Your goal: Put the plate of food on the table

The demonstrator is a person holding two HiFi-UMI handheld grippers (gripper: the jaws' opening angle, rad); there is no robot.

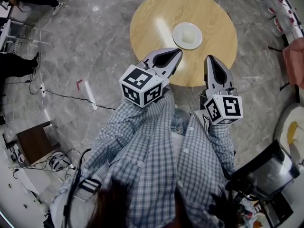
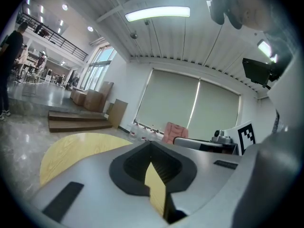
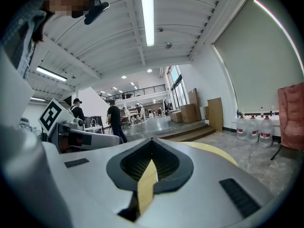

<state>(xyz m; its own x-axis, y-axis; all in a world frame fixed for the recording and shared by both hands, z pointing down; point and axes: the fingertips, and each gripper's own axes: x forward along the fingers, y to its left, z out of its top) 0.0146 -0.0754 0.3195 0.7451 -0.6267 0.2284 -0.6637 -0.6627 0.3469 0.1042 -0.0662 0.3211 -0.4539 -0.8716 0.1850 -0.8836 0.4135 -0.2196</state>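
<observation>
- Plate of food [image 1: 187,35]: a white plate with a pale mound of food on it. It sits near the middle of the round wooden table [image 1: 152,13].
- Left gripper [image 1: 176,52]: the jaws meet at the tips with nothing between them. In the left gripper view, a thin slit behind the tips shows only the yellow table top. In the head view, the gripper is over the near edge of the table, pointing toward the plate but not touching it.
- Right gripper [image 1: 209,58]: the jaws are also together and empty. It is beside the left gripper, near the table's edge, apart from the plate.
- Checked sleeves [image 1: 142,137] cover both arms.
- The table stands on a grey marble floor [image 1: 95,42].
</observation>
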